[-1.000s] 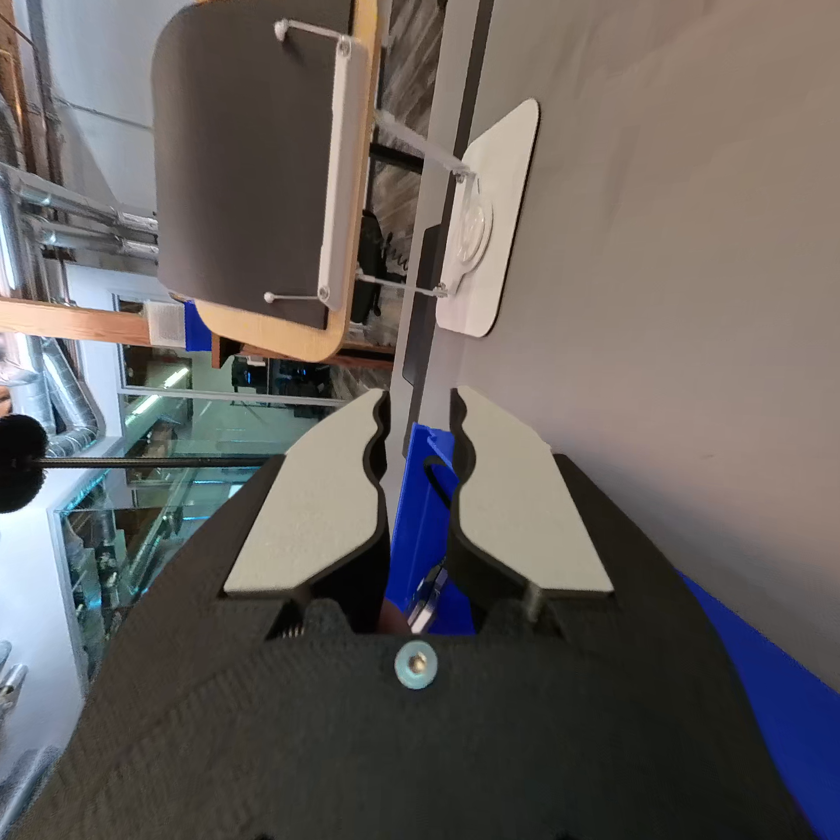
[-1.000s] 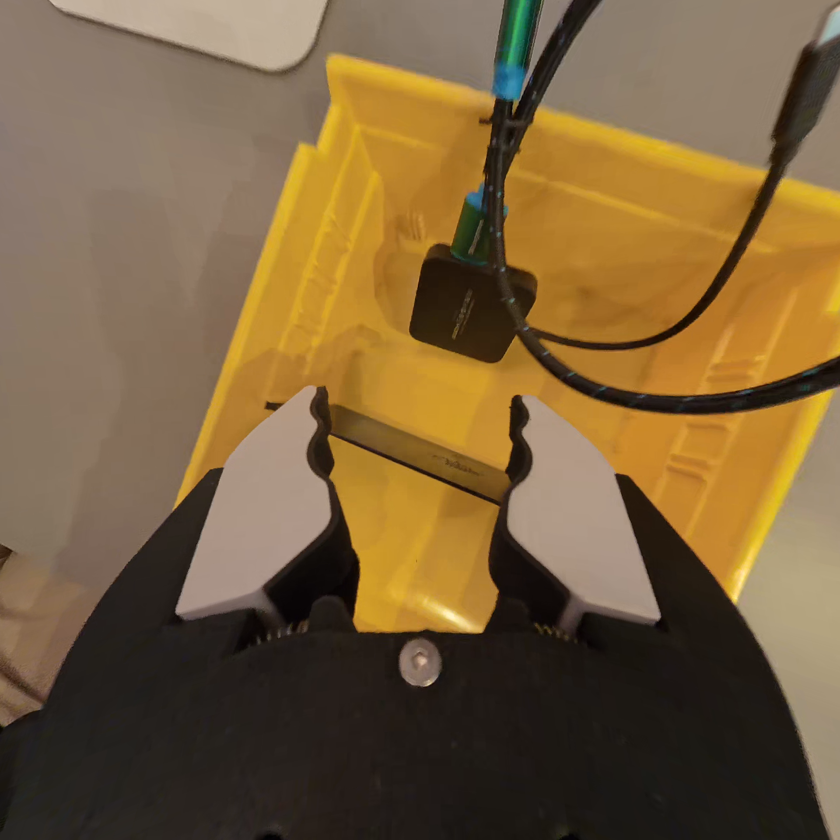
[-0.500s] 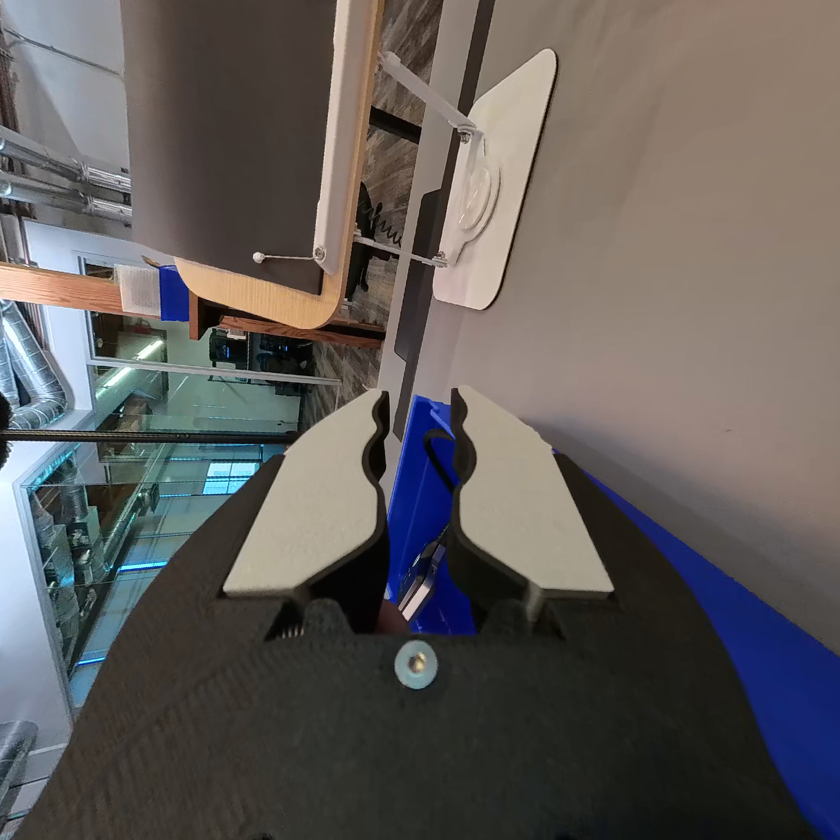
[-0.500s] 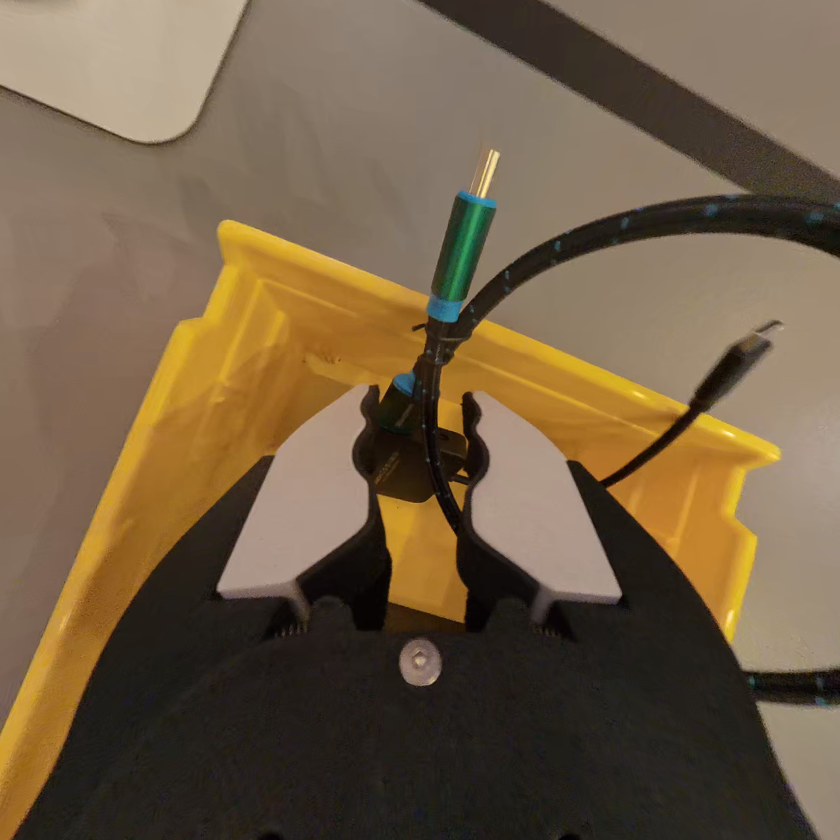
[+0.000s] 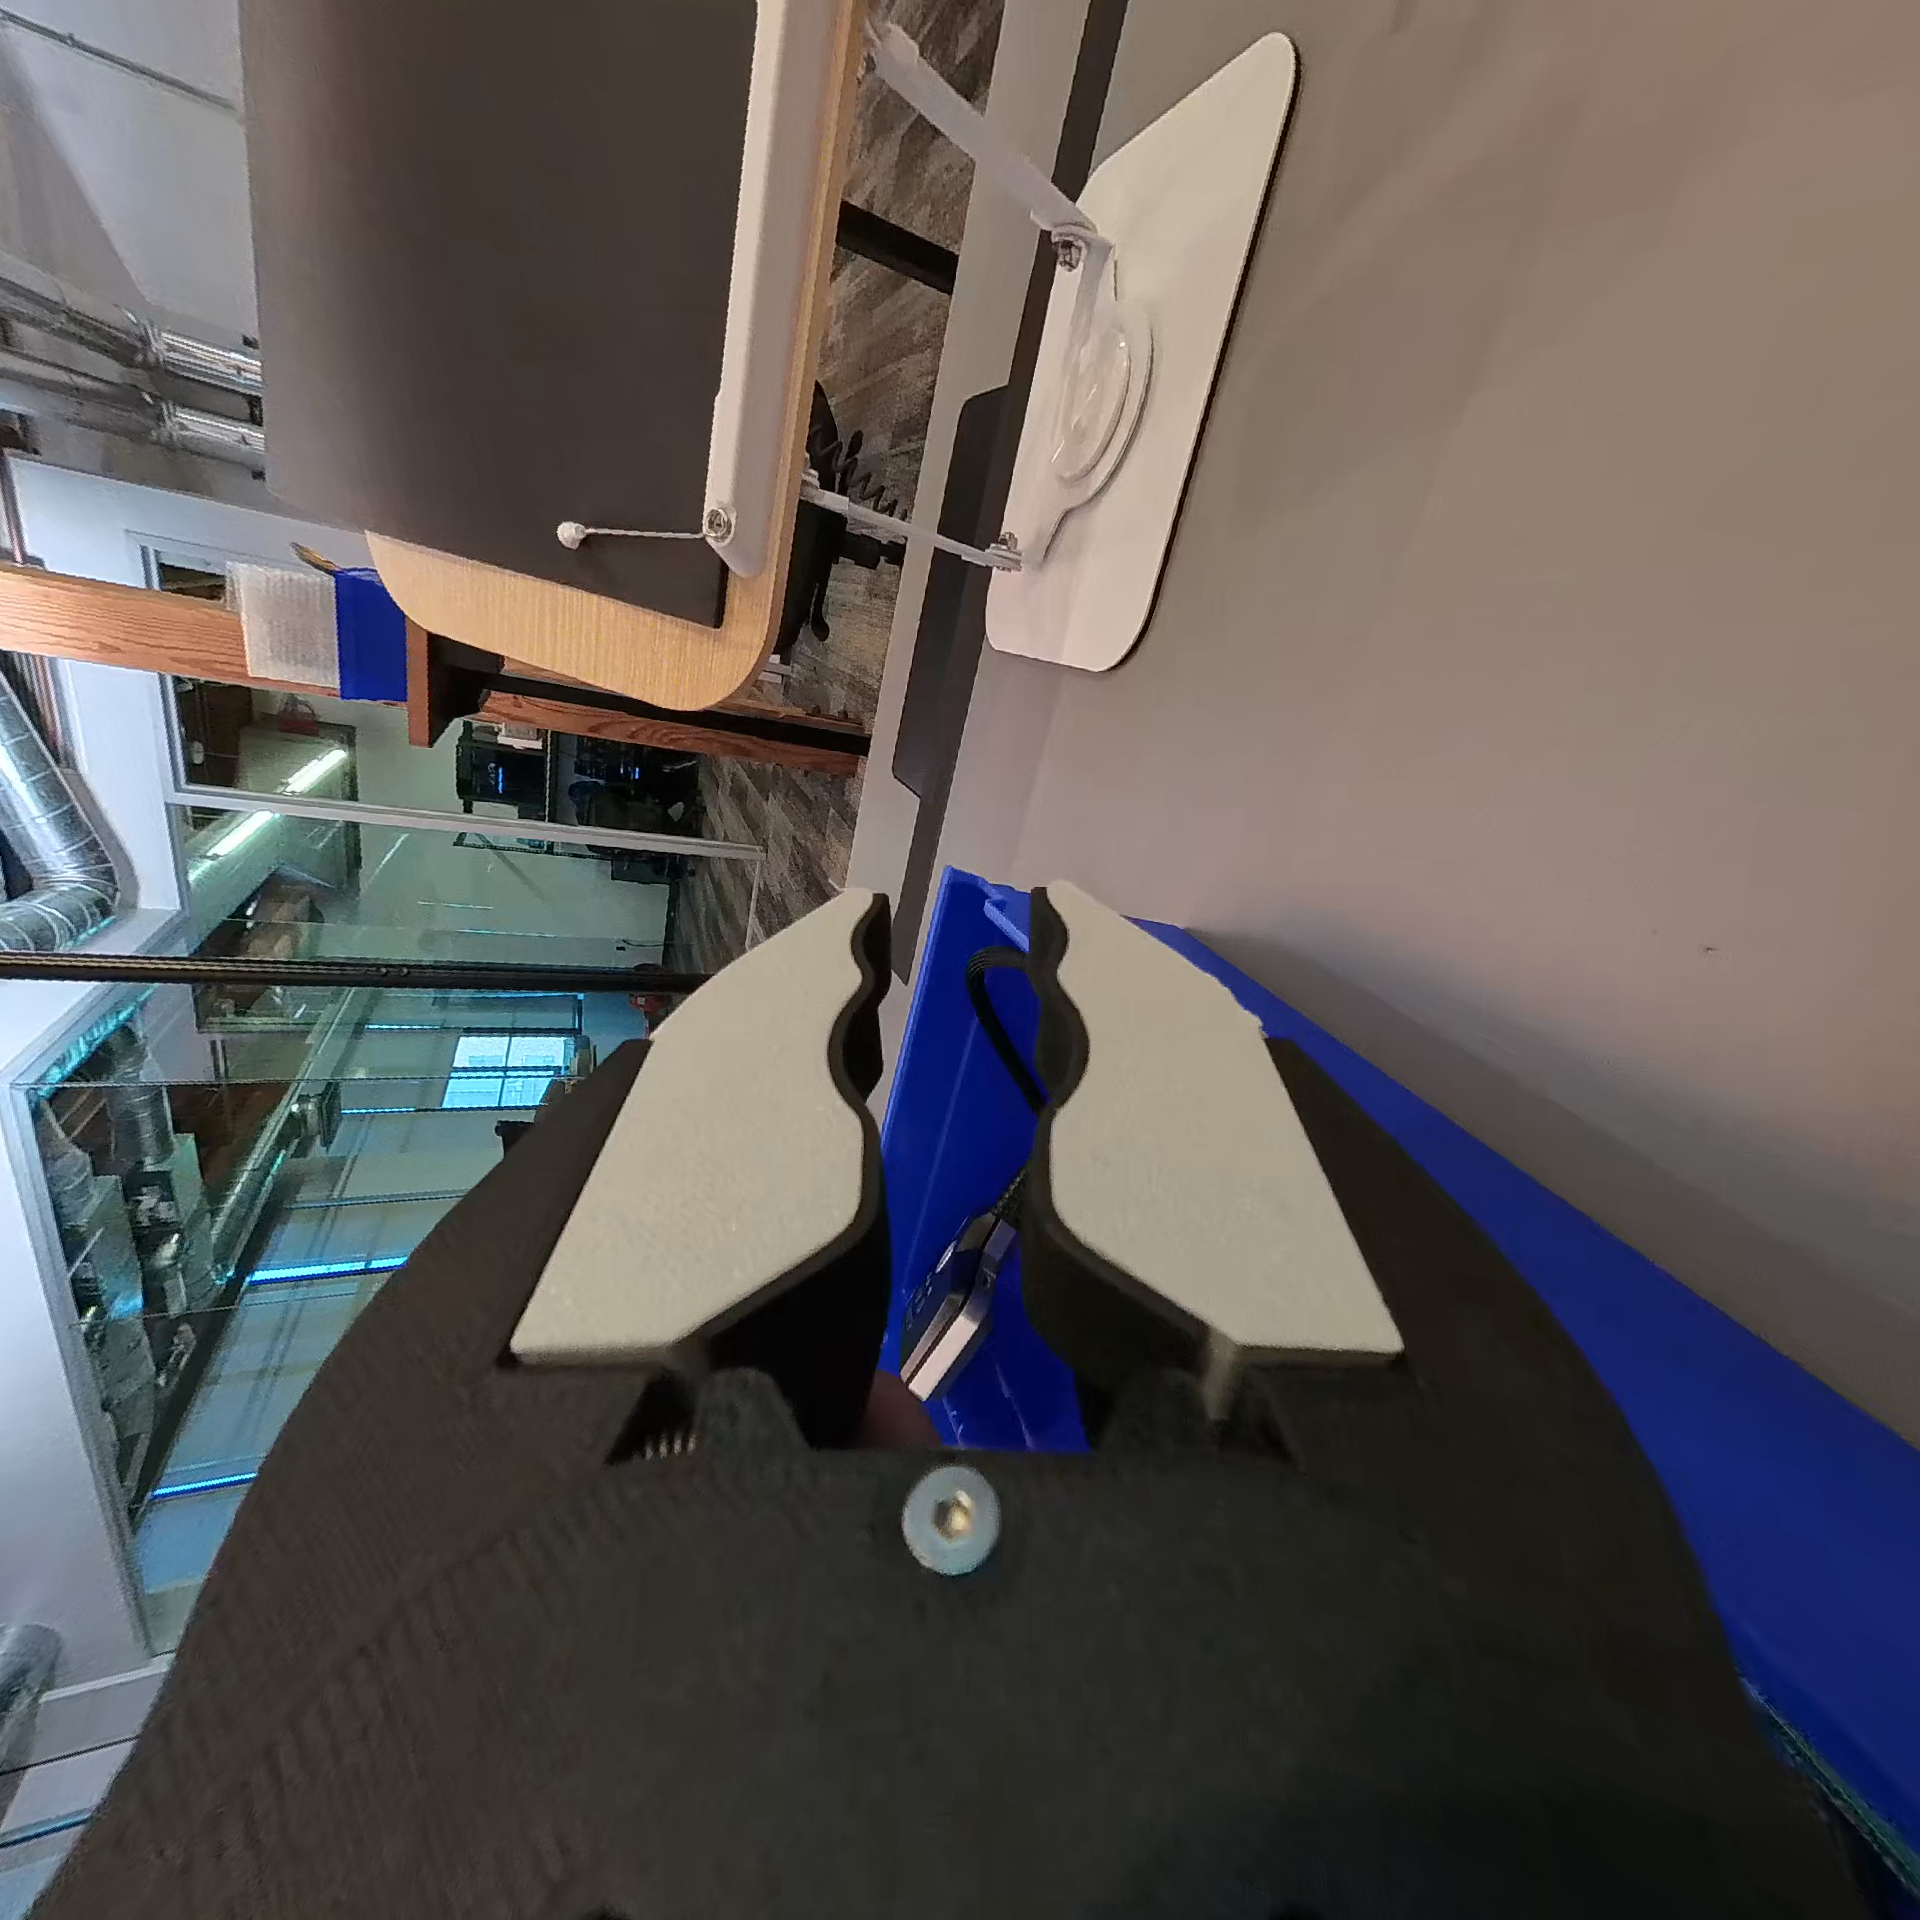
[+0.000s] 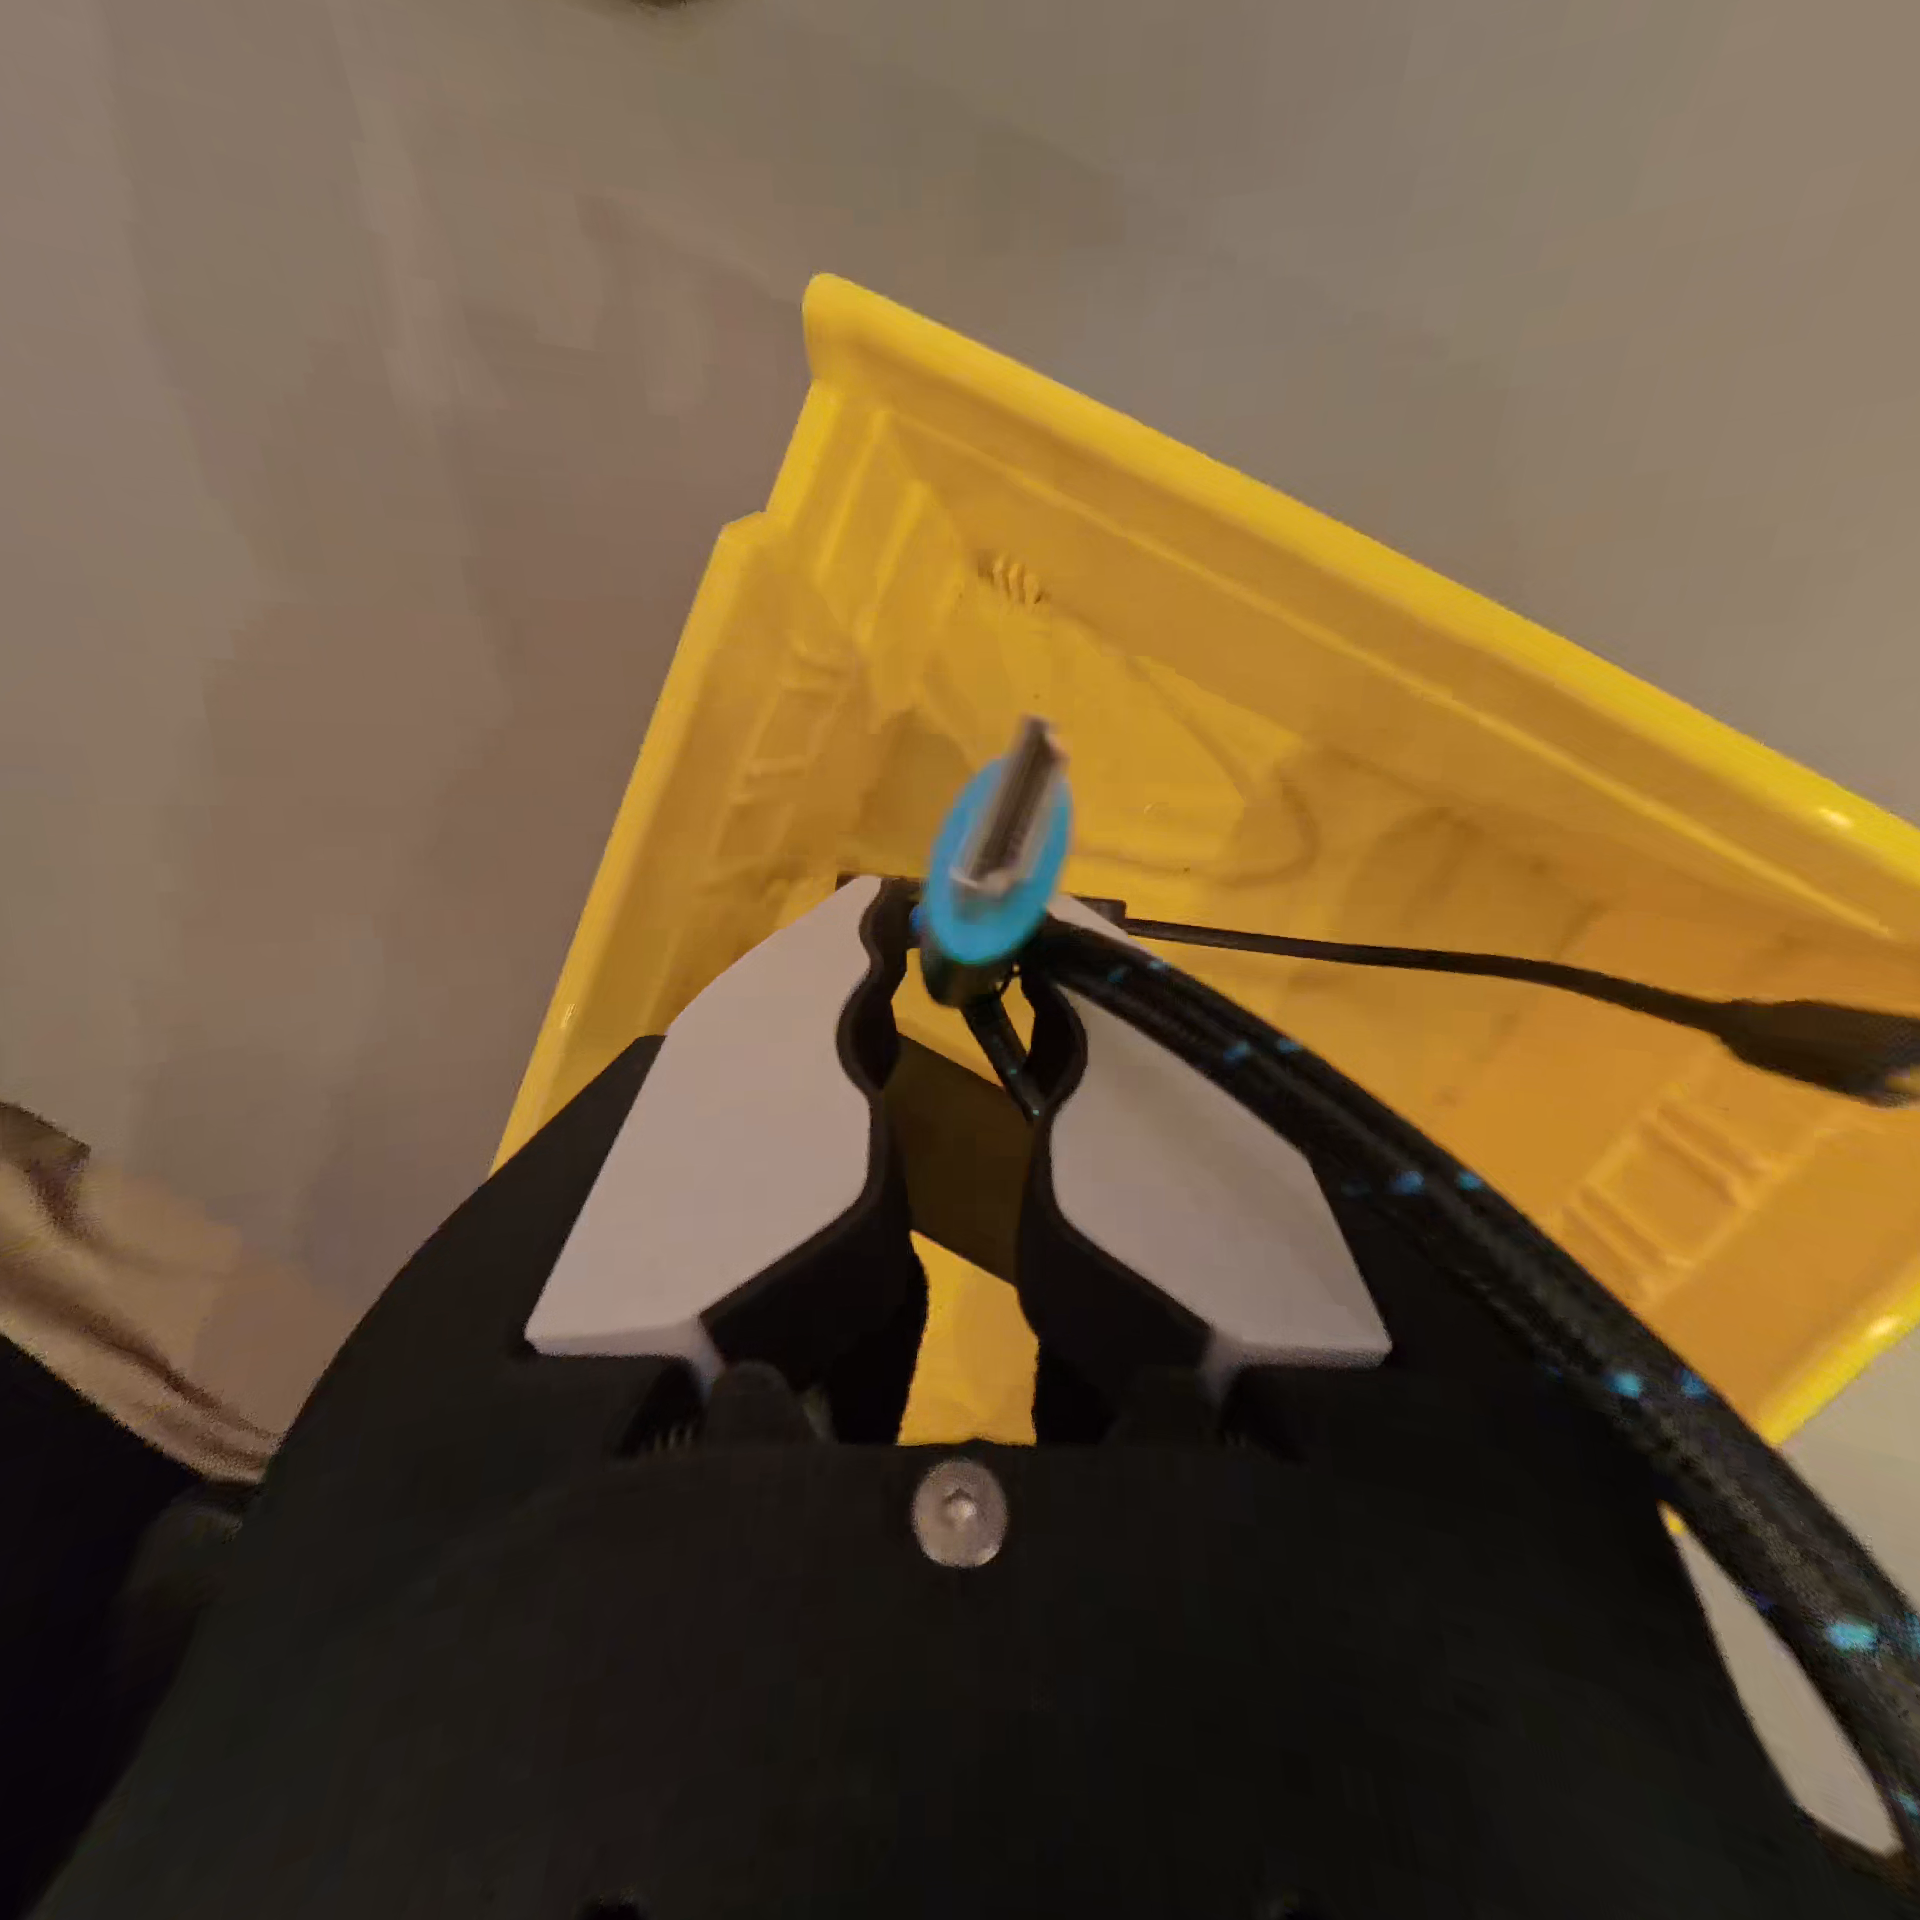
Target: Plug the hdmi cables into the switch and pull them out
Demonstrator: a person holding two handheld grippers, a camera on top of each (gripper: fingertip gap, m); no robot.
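In the right wrist view my right gripper (image 6: 951,935) is shut on the small black switch (image 6: 961,1153) and holds it above the yellow bin (image 6: 1299,644). A green HDMI plug with a light blue collar (image 6: 1003,831) sticks up from the jaws toward the camera. Its black braided cable (image 6: 1455,1195) runs off to the lower right. In the left wrist view my left gripper (image 5: 961,914) is turned on its side at the blue bin (image 5: 1558,1247). Its jaws stand a narrow gap apart around a silver-blue HDMI plug (image 5: 951,1320). That plug's black cable (image 5: 992,987) loops past the fingertips.
A thin black cable with a small plug (image 6: 1808,1049) hangs over the yellow bin. Both bins rest on a grey table (image 5: 1558,520). A white base plate (image 5: 1164,364) holding a dark panel (image 5: 499,260) stands farther along the table near its edge.
My right gripper dropped into the yellow bin, shut on the switch and lifted it, so the green plug now points at the camera. My left gripper drifted slightly along the blue bin, jaw gap unchanged.
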